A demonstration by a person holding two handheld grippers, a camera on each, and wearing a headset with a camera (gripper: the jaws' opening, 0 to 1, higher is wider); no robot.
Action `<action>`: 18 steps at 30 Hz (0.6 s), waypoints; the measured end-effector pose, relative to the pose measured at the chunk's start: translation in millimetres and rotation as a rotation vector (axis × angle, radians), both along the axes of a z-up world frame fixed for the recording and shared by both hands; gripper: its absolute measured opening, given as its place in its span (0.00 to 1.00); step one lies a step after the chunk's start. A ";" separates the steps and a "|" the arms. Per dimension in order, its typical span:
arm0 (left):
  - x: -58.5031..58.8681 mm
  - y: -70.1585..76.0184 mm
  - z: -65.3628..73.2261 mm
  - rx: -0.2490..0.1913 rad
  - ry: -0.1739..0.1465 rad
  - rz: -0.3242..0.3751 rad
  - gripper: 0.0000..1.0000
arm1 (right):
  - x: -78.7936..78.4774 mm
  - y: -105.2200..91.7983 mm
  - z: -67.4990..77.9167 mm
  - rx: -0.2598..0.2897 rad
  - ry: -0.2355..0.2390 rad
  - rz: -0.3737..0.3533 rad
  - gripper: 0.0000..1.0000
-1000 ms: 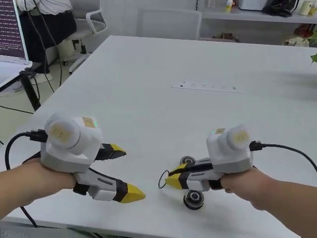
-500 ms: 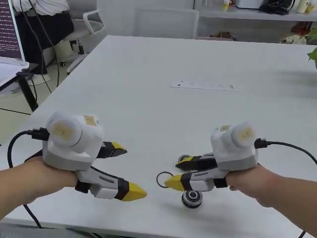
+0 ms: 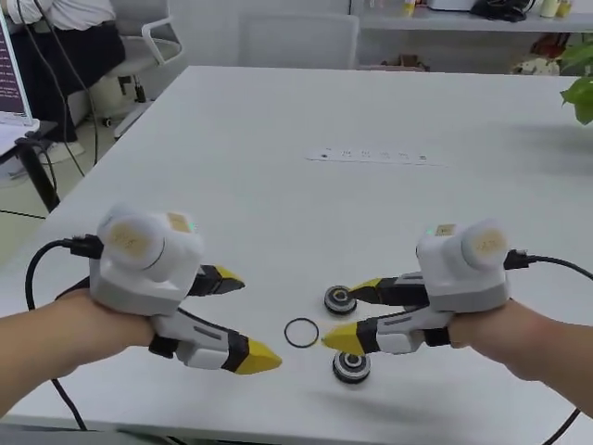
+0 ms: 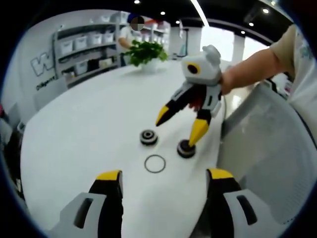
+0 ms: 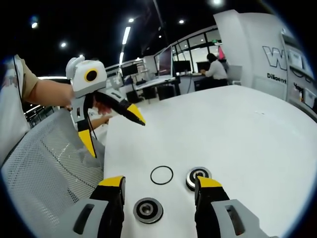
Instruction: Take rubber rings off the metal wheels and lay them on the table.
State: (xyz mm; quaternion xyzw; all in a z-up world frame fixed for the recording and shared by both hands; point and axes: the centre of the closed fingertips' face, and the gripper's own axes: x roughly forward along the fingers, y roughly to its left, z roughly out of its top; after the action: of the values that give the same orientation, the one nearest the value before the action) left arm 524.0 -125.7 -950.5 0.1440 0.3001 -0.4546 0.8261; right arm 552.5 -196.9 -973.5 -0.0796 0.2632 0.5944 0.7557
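Note:
A thin black rubber ring (image 3: 301, 333) lies flat on the white table (image 3: 306, 204), between the two grippers. Two small metal wheels (image 3: 339, 299) (image 3: 352, 366) sit just right of it. My right gripper (image 3: 345, 315) is open, its yellow tips over the two wheels and nothing between them. The left gripper (image 3: 246, 318) is open and empty, a short way left of the ring. In the left gripper view the ring (image 4: 154, 163) lies ahead of the jaws, with the wheels (image 4: 148, 137) (image 4: 186, 148) behind it. In the right gripper view the ring (image 5: 161, 174) lies between the wheels (image 5: 147, 209) (image 5: 198, 177).
A flush white socket strip (image 3: 366, 158) is set into the table further back. Office chairs (image 3: 296, 42) stand at the far edge, and a plant (image 3: 579, 88) at the right. The table's near edge runs just under both hands.
The right gripper, shut on the ring a second ago, has opened and drawn back to the right. The ring now lies on the table. The left gripper has barely moved.

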 end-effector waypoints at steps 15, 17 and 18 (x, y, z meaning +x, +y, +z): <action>-4.3 -36.2 -5.9 0.004 0.017 -0.086 0.68 | -13.0 -31.2 -6.7 -0.026 -0.006 -0.005 0.60; -3.8 -41.7 -6.5 0.009 0.014 -0.100 0.68 | -15.3 -34.1 -9.3 -0.032 -0.005 -0.003 0.60; -3.6 -43.8 -6.7 0.010 0.013 -0.105 0.67 | -16.0 -35.0 -10.2 -0.033 -0.003 -0.003 0.60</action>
State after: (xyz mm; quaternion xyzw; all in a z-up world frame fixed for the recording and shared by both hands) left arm 520.4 -169.6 -957.2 0.1607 0.2999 -0.4967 0.7985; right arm 536.5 -231.9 -983.7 -0.0927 0.2720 0.5889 0.7554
